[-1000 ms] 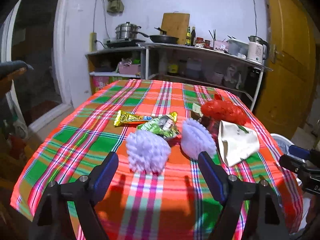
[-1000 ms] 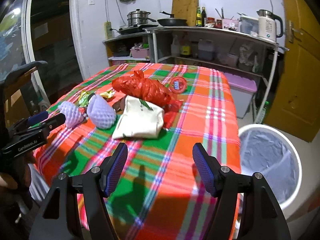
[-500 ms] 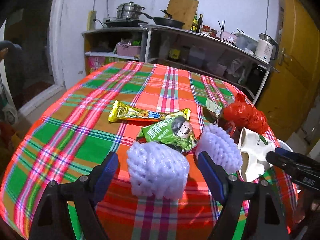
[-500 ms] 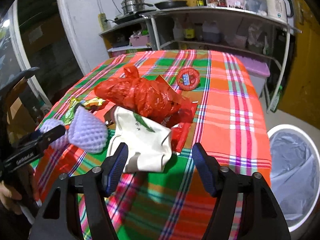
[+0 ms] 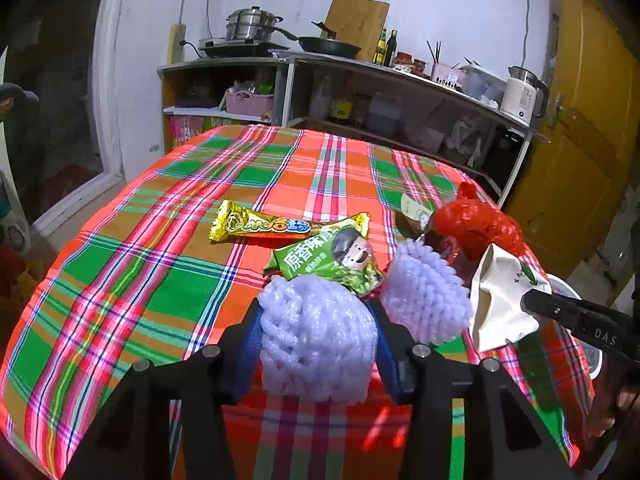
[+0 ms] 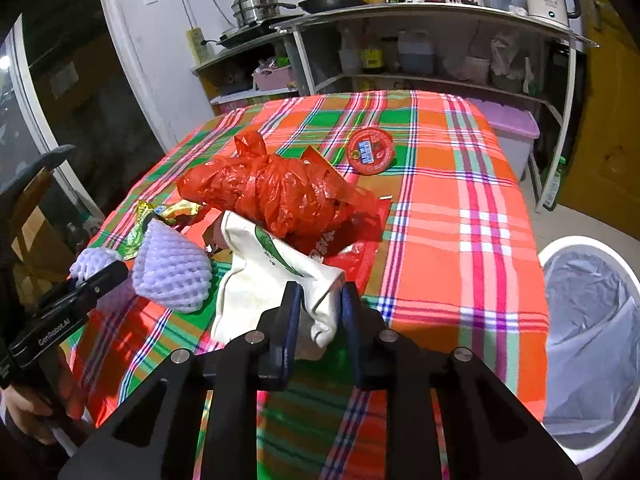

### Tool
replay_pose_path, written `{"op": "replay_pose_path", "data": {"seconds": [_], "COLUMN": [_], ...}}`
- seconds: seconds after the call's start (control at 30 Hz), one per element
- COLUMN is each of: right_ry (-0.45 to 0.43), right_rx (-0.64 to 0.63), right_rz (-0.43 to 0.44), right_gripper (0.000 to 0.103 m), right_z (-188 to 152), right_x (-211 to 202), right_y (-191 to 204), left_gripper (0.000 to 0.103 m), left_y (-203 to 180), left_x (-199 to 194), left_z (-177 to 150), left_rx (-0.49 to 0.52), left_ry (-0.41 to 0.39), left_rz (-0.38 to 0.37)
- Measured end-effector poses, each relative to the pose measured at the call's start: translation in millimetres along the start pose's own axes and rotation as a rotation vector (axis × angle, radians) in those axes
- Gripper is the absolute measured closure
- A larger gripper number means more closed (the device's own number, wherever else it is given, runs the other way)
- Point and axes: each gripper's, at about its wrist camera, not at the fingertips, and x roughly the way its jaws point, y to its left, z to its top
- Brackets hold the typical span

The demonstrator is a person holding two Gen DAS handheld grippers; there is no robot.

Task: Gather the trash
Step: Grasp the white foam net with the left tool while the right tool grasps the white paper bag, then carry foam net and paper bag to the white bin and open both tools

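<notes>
Reader: Jaws at this stage?

Author: Left gripper is closing around the near foam net; right gripper is closing on the white bag's corner, both lying at the table's near edge. Each should seat firmly before lifting toward the bin.

Both wrist views look down, close, sharing the plaid table.

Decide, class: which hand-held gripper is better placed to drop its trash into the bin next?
Right. The right hand-held gripper, closing on the white paper bag, has the lined bin right beside it; the left grips foam netting farther away.
</notes>
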Motion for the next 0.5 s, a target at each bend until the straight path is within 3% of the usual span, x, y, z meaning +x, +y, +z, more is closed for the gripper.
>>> {"op": "replay_pose_path", "data": {"seconds": [0.27, 0.5], "right_ry": [-0.030, -0.074], "right_rx": [0.023, 0.085], "right_rz": [0.011, -0.017], "right_gripper": [0.082, 0.082], "right_z": [-13, -24], "right_x": [-24, -58], "right_y": [-7, -32], "left_gripper": [0.055, 0.055], "left_y": [-18, -63], "left_x": [-34, -49], "left_z": [-2, 5], "left_rx": [0.030, 0.105], "left_ry": [-0.040, -0.061], "left_rz": [-0.033, -0.133]}}
